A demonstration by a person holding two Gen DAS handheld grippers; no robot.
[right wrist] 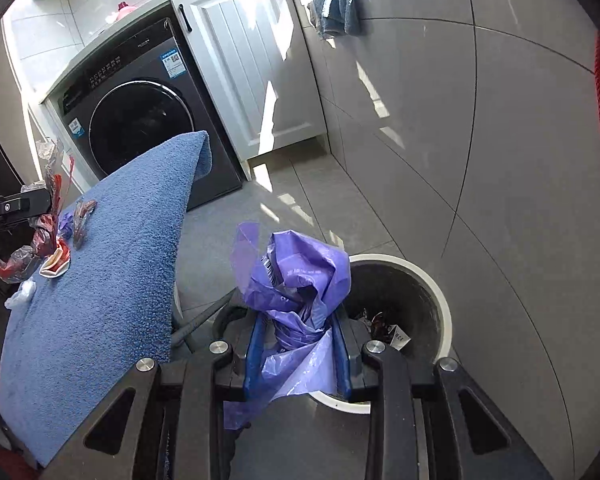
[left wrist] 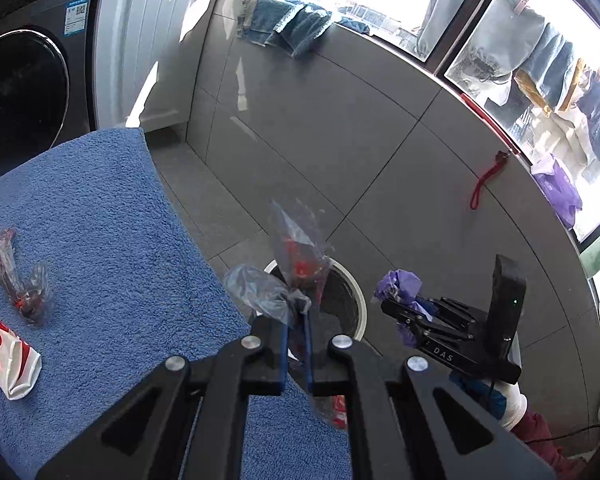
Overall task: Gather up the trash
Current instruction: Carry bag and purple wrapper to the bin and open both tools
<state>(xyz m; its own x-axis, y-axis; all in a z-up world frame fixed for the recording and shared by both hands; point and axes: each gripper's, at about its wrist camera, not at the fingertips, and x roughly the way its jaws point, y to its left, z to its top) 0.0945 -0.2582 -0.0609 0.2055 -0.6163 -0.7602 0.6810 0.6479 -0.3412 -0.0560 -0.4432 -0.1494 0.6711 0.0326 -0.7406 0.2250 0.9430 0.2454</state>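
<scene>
On the left, the blue towel (left wrist: 100, 240) is covering the worktop, and loose trash is lying on it: a clear twisted wrapper with red print (left wrist: 18, 276) well in from the towel's edge, and a red-and-white wrapper (left wrist: 8, 364) just nearer the camera than that one. In the right wrist view the same towel (right wrist: 112, 272) is showing a small cluster of wrappers at its far left edge, close to the left gripper.

The left gripper (left wrist: 296, 308) is pinching a clear plastic wrapper with red print (left wrist: 296, 248) between its blue-padded fingers, which are pressed nearly together on it; the wrapper is sticking up above the fingertips, just past the towel's right edge and in front of the white-rimmed bin (left wrist: 358, 300) on the floor.

Right of the towel, the right gripper (right wrist: 300, 328) is clamping a crumpled purple plastic bag (right wrist: 296, 280), its fingers partly spread around the bulky bundle, with a loose tail of the bag hanging down between them. The bag is being held beside the bin's left rim (right wrist: 440, 300), which is standing on the grey tiled floor; a few scraps are lying in the bin's dark inside.

Beyond the towel a dark front-loading washing machine (right wrist: 140, 120) is standing beside a white cabinet door (right wrist: 252, 64)
</scene>
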